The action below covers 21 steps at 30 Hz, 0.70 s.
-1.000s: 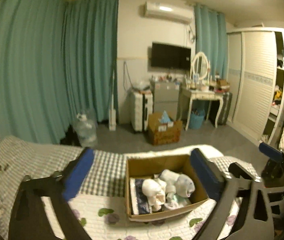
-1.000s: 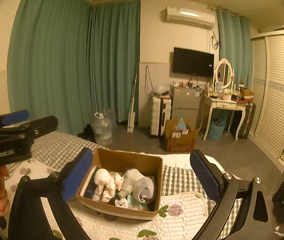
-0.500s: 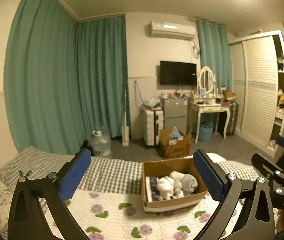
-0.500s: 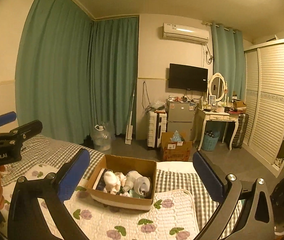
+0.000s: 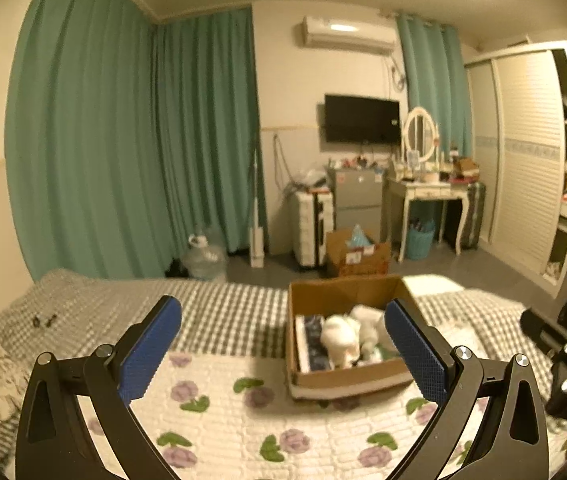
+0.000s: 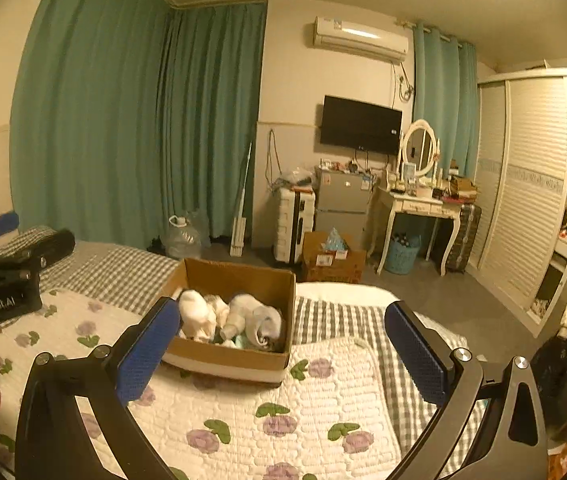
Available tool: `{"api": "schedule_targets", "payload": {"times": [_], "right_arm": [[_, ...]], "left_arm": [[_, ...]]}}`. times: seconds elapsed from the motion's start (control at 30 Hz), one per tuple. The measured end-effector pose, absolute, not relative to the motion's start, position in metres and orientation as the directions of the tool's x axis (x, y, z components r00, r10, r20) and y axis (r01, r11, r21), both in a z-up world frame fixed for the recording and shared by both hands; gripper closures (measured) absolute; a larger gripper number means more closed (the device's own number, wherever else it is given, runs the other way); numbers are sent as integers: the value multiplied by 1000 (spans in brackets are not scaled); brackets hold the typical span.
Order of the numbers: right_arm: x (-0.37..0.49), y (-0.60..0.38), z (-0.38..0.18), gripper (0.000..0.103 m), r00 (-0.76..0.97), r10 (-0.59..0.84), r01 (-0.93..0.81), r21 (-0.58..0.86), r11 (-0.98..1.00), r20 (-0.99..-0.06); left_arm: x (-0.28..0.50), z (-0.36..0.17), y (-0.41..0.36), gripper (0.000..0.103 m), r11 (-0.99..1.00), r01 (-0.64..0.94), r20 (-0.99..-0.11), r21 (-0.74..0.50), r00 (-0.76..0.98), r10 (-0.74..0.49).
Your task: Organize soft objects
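Note:
An open cardboard box (image 5: 335, 292) (image 6: 239, 276) stands on the bed. It holds several soft items: white rolled socks (image 5: 339, 336) (image 6: 197, 314), a grey-white roll (image 6: 267, 322) and dark folded cloth (image 5: 315, 340) at its left side. My left gripper (image 5: 283, 344) is open and empty, held above the quilt in front of the box. My right gripper (image 6: 283, 344) is open and empty, also in front of the box. The left gripper shows at the left edge of the right wrist view (image 6: 7, 264).
The bed has a white floral quilt (image 5: 243, 412) (image 6: 283, 408) over a grey checked sheet (image 5: 219, 312). Beyond the bed are green curtains, a water jug (image 6: 181, 238), a suitcase, another cardboard box (image 6: 333, 260), a dressing table and a wardrobe.
Both grippers first pulled back and up from the box, then came a little closer and lower again. The box and its contents have not moved. Both grippers stayed open.

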State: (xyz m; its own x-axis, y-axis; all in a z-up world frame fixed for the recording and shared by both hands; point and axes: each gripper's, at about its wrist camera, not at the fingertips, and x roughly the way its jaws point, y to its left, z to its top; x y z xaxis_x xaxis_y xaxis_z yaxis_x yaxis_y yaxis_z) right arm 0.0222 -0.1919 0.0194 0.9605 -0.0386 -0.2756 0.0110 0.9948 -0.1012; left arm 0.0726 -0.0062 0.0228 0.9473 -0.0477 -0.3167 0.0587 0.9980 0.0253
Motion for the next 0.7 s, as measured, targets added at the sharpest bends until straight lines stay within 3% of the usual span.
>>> {"api": "schedule_targets", "payload": {"times": [0.7], "right_arm": [[36,-195,1,0,952,-19,-3,-74,997,-306]], "left_arm": [[76,1,7,0,997,71,-346,1,936,-67]]}}
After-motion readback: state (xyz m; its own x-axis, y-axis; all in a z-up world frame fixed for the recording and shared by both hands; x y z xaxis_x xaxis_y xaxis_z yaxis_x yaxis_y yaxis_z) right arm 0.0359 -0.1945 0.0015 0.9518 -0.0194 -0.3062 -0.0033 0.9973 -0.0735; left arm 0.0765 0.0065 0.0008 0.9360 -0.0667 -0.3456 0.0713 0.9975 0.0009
